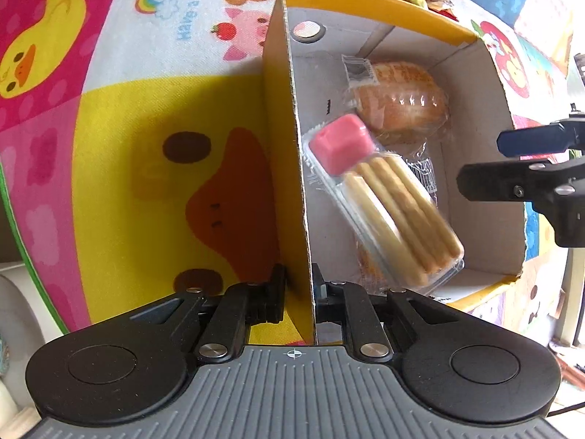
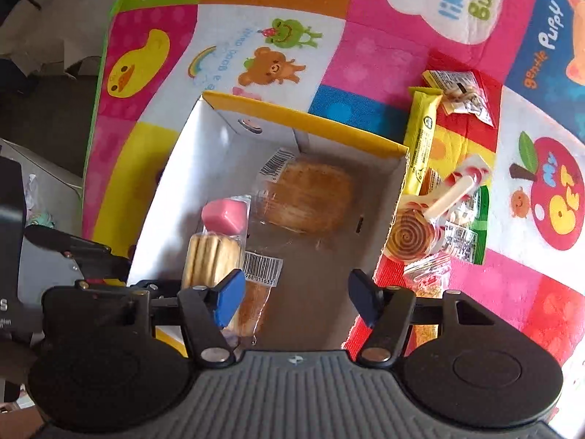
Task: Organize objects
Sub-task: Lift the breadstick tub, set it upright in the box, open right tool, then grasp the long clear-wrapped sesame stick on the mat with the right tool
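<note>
**Snacks in the box, more snacks on the mat**

The biscuit stick pack (image 1: 387, 216) is a clear plastic tray with long pale sticks side by side and a pink cube at one end. It looks a bit blurry in the left wrist view. It lies inside the cardboard box (image 1: 289, 139), close to the wall that the left gripper holds, with its pink end pointing toward the far side of the box.

Next to it, deeper in the box, is a round brown bun (image 2: 310, 201) in a clear wrapper with a white barcode sticker. Another wrapped brown snack (image 2: 252, 300) with a barcode label lies partly under the stick pack.

The box is white inside and yellow outside, with its top open.

The left gripper (image 1: 298, 292) is pinched tight on the box's side wall, one finger inside and one outside. The right gripper (image 2: 296, 296) hangs over the box with its blue-tipped fingers apart and nothing between them.

The box sits on a bright play mat (image 2: 365, 58) with ducks, bears and frogs. On the mat just beside the box is a pile of sweets: a long yellow wrapped bar (image 2: 422, 142), a swirl lollipop (image 2: 407, 237) and small packets (image 2: 460, 95).
</note>
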The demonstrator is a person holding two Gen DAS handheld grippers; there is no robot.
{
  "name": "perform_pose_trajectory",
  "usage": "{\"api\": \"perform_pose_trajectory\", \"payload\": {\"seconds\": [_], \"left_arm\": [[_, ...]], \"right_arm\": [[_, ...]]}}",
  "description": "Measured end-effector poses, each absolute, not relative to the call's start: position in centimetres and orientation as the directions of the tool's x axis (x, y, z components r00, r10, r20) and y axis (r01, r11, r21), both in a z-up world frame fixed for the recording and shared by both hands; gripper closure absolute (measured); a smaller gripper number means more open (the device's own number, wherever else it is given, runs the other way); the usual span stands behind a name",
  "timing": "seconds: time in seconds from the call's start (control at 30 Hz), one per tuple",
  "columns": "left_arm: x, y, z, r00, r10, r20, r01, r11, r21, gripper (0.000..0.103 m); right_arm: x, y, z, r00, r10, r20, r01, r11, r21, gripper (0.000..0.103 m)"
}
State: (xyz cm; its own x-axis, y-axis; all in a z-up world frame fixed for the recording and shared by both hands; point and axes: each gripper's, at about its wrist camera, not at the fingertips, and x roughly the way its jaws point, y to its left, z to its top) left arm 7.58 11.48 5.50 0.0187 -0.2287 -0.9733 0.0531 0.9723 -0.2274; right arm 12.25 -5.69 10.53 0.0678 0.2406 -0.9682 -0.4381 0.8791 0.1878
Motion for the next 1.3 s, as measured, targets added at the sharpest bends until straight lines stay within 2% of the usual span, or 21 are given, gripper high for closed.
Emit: {"api": "perform_pose_trajectory", "payload": {"seconds": [0.1, 0.17, 0.2, 0.23, 0.27, 0.37, 0.43, 0.47, 0.67, 0.8, 0.87, 0.93, 1.0, 1.1, 1.3], "left_arm": [[8.0, 11.3, 5.3, 0.011, -0.21, -0.978, 0.09, 0.974, -0.208, 0.09], [8.1, 11.5, 5.5, 0.009, -0.207, -0.978, 0.104, 0.973, -0.205, 0.09], [8.3, 11.4, 5.4, 0.008, -0.207, -0.978, 0.108, 0.973, -0.205, 0.09], [8.4, 11.4, 5.3, 0.009, -0.206, -0.979, 0.108, 0.973, -0.204, 0.09], [8.6, 11.4, 5.2, 0.01, -0.204, -0.979, 0.099, 0.974, -0.202, 0.09], [9.5, 11.6, 4.8, 0.013, -0.202, -0.979, 0.05, 0.978, -0.202, 0.09], [9.8, 11.6, 4.6, 0.011, -0.202, -0.979, 0.025, 0.979, -0.202, 0.09], [10.1, 11.7, 4.4, 0.009, -0.199, -0.98, 0.018, 0.98, -0.199, 0.09], [10.1, 11.3, 4.1, 0.003, -0.165, -0.986, -0.026, 0.986, -0.165, 0.091], [9.9, 11.0, 4.1, 0.004, -0.145, -0.989, -0.046, 0.988, -0.145, 0.091], [9.2, 11.0, 4.3, 0.007, -0.138, -0.99, -0.049, 0.989, -0.138, 0.091], [9.0, 10.7, 4.3, 0.01, -0.131, -0.991, -0.052, 0.99, -0.131, 0.091], [8.6, 10.4, 4.6, 0.016, -0.13, -0.991, -0.053, 0.99, -0.131, 0.091], [8.0, 10.3, 4.5, 0.016, -0.135, -0.991, -0.05, 0.989, -0.136, 0.091], [7.4, 10.2, 4.2, 0.021, -0.151, -0.988, -0.017, 0.988, -0.151, 0.091]], "right_arm": [[11.4, -6.8, 11.5, 0.098, 0.278, -0.956, -0.418, 0.883, 0.214, 0.04], [10.1, -8.3, 13.4, 0.182, 0.302, -0.936, -0.411, 0.888, 0.207, 0.039], [9.3, -9.4, 14.3, 0.234, 0.306, -0.923, -0.41, 0.892, 0.192, 0.036], [8.2, -10.7, 14.9, 0.292, 0.3, -0.908, -0.408, 0.898, 0.165, 0.03], [7.3, -12.0, 15.1, 0.333, 0.283, -0.899, -0.402, 0.906, 0.136, 0.028], [5.5, -15.1, 13.8, 0.355, 0.219, -0.909, -0.38, 0.922, 0.073, 0.029], [5.3, -16.4, 11.9, 0.316, 0.173, -0.933, -0.393, 0.919, 0.037, 0.038], [5.4, -16.9, 10.9, 0.286, 0.164, -0.944, -0.398, 0.917, 0.039, 0.04], [8.8, -18.5, 6.9, 0.178, 0.155, -0.972, -0.324, 0.942, 0.091, 0.04], [10.7, -17.7, 4.9, 0.147, 0.136, -0.98, -0.368, 0.927, 0.074, 0.041], [11.3, -16.9, 4.0, 0.125, 0.126, -0.984, -0.407, 0.911, 0.065, 0.048], [11.5, -16.2, 3.2, 0.099, 0.108, -0.989, -0.447, 0.893, 0.053, 0.062], [11.3, -15.6, 3.0, 0.099, 0.092, -0.991, -0.482, 0.876, 0.033, 0.063], [10.6, -15.3, 3.2, 0.09, 0.087, -0.992, -0.511, 0.859, 0.029, 0.074], [7.3, -16.9, 5.6, 0.063, 0.107, -0.992, -0.422, 0.904, 0.071, 0.074]]}}
